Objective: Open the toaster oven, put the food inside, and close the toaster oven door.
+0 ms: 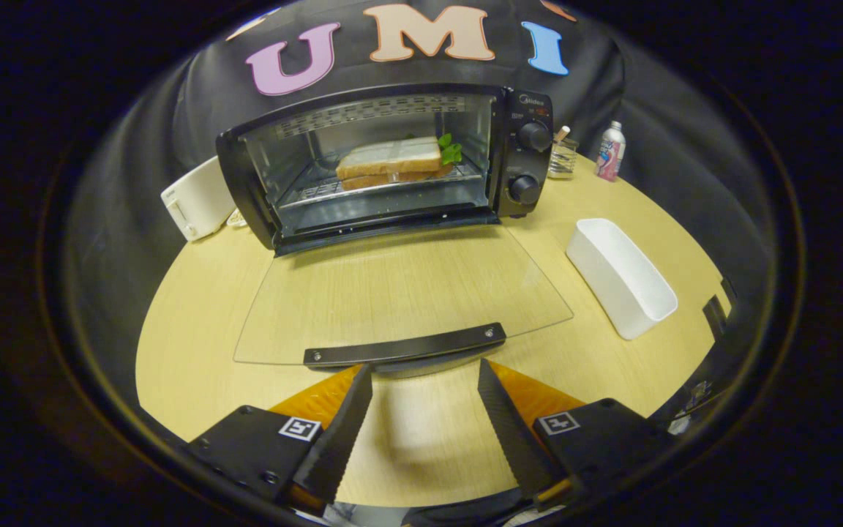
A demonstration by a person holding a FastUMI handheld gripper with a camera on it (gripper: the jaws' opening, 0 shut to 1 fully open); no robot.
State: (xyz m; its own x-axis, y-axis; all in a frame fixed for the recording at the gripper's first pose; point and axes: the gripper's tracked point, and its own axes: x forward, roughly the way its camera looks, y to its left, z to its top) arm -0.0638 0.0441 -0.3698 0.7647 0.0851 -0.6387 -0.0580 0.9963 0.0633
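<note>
Pale wood-grain covers the round table [195, 351], and on its far side stands the black toaster oven [392, 165] with its glass door [399, 293] folded all the way down, lying flat over the tabletop toward the camera. The door's dark handle bar [405, 344] runs along its near edge, just ahead of the fingertips. Inside the oven, a sandwich [392, 161] of white bread with a green leaf showing at its right end rests on the wire rack [319, 189]. Two round knobs [531, 161] sit one above the other on the oven's right-hand panel. The gripper [425, 377] is spread wide with nothing between its fingers; only bare table shows in the gap, and the tips stop just short of the handle without touching it. To the left of the oven, partly behind it, is a white toaster [198, 199]. To the right of the oven stand a small glass jar [562, 157] and, beside it, a small white bottle [610, 152] with a pink label. Nearer on the right, well apart from the door, lies a white oblong container [620, 277], open at the top.
</note>
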